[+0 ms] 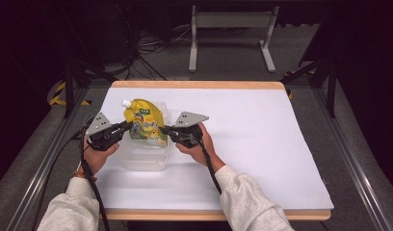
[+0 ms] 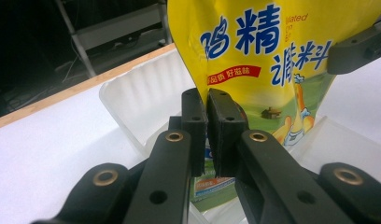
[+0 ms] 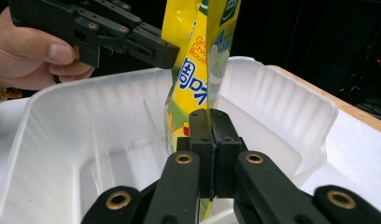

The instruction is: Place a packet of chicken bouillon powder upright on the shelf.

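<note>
Jaws of both grippers were clamped on one yellow pouch (image 1: 145, 122), one at each side edge, and held it upright over a clear plastic tub (image 1: 145, 161) on the white table (image 1: 262, 144).

From the high view the left gripper (image 1: 128, 125) came in from the left and the right gripper (image 1: 164, 129) from the right, each in a hand, with the pouch stretched between them. The pouch's white cap (image 1: 125, 103) pointed up and to the left, away from the person. Its lower part hung inside the tub's rim.

In the left gripper view the left gripper (image 2: 207, 122) had its two black pads pressed almost together on the pouch's (image 2: 268, 60) thin side seam, with blue printed characters and a red band above. The tub's (image 2: 142, 93) ribbed wall stood just behind.

In the right gripper view the right gripper (image 3: 210, 133) pinched the opposite seam of the pouch (image 3: 198, 70) just as narrowly. The pouch was seen edge-on there, above the tub's (image 3: 76, 135) hollow. The left gripper (image 3: 172, 52), farther off, met the pouch at its far edge, with the left hand (image 3: 32, 51) behind it.
</note>
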